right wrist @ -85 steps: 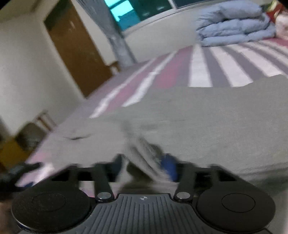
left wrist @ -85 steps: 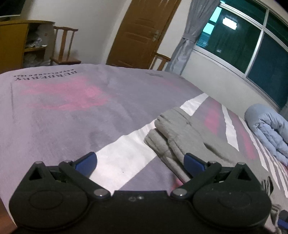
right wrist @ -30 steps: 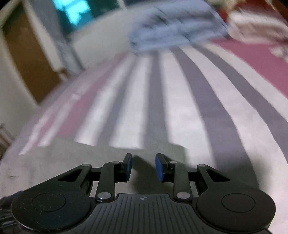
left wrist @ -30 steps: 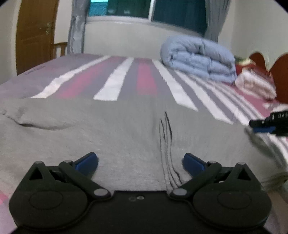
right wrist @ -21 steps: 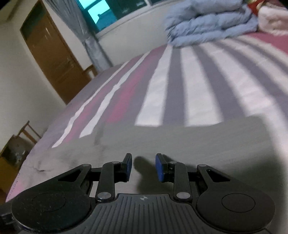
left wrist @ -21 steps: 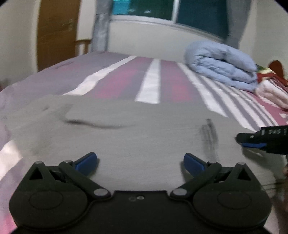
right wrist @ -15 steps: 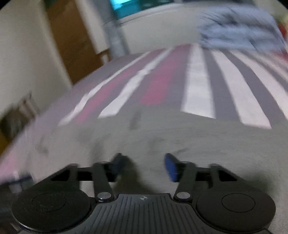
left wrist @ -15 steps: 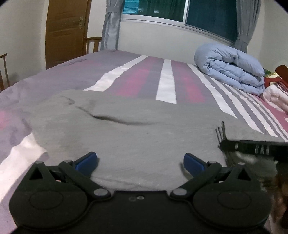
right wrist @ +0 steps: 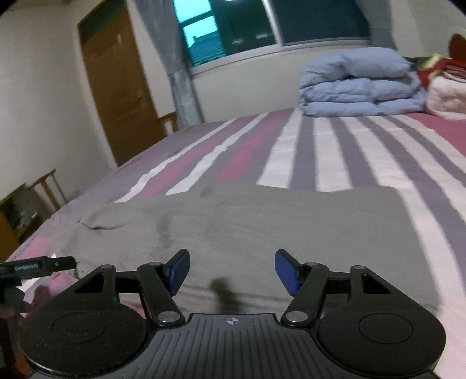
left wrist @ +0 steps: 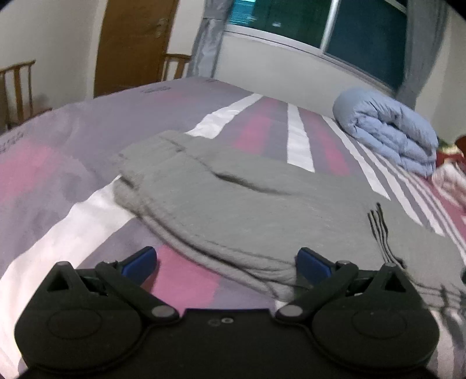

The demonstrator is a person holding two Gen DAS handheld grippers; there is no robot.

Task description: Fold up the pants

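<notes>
**Left wrist view: both grippers free over half-folded pants**

The left gripper [left wrist: 225, 259] hangs spread wide and empty at the near, layered edge of the grey pants [left wrist: 262, 210], which lie lengthwise on the striped bed [left wrist: 58, 163]. The right gripper [right wrist: 231, 271] hovers wide over the other end (nothing held). Legs look stacked; the next fold likely needs both to pinch one end and carry it across.

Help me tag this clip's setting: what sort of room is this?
Most likely a home bedroom: the grey pants lie on a bed with a striped sheet, a folded blue duvet sits near the curtained window.
</notes>
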